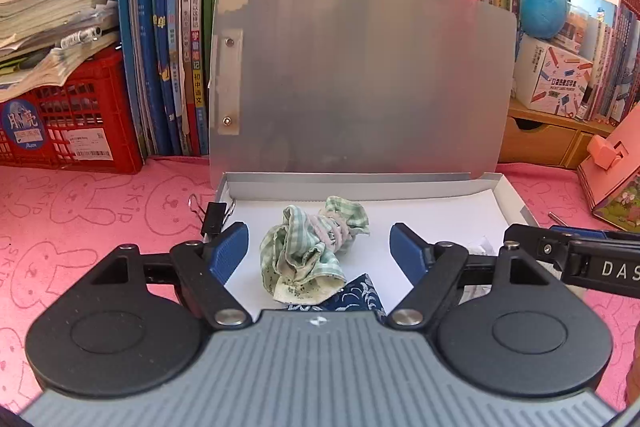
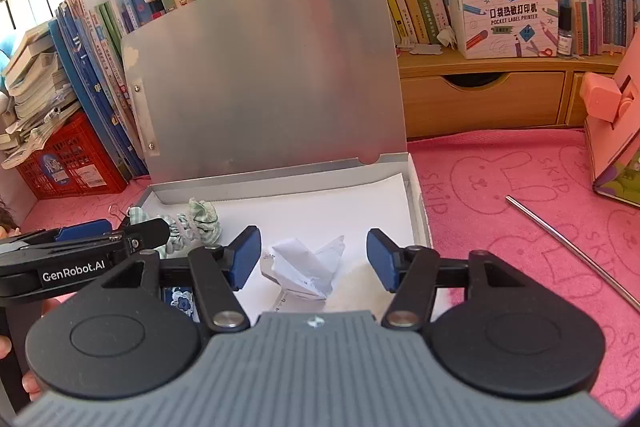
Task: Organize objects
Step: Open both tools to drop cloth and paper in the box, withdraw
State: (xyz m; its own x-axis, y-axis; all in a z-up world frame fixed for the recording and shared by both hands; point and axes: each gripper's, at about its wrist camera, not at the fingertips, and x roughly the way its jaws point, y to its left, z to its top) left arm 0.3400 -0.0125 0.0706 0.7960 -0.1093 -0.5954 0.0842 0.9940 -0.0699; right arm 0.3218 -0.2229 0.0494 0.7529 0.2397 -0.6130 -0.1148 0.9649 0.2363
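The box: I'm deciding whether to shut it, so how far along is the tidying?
Done: the cloth and crumpled paper lie in the open box. In hand: nothing; both the left gripper and right gripper are open. Left: the binder clip and metal rod outside.

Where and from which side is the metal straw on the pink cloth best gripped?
Grip the metal straw near its middle, coming from above with the claw fingers set across its length. It is a thin rod lying flat and diagonal on the pink cloth, clear of the open box, so only its long sides offer purchase.
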